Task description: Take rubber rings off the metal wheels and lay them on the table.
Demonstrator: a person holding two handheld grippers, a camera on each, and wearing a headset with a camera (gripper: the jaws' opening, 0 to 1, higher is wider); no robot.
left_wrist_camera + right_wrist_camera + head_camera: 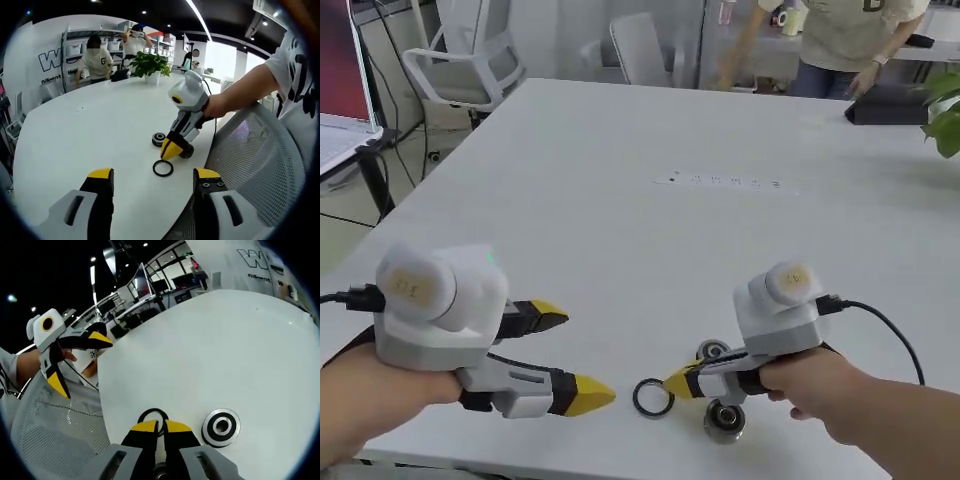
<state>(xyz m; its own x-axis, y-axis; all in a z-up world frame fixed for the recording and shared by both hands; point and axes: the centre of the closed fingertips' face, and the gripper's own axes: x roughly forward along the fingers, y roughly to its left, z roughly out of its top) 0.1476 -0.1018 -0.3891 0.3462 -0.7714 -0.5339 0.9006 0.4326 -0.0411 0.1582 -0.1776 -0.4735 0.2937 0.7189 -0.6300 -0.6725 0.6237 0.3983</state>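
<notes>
A large letter W stands on the white wall (50, 61); the smaller line of lettering beneath it is too blurred to read.

Office chair (470, 60) far left; potted plant (149, 63) far side; dark case (886, 104) beside person (850, 40).

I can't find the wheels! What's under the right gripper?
Two metal wheels poke out under the right gripper, partly hidden. A rubber ring lies by its tip.

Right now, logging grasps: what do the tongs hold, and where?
Left tongs: open, empty. Right tongs: shut at the ring's edge; grip unclear.
</notes>
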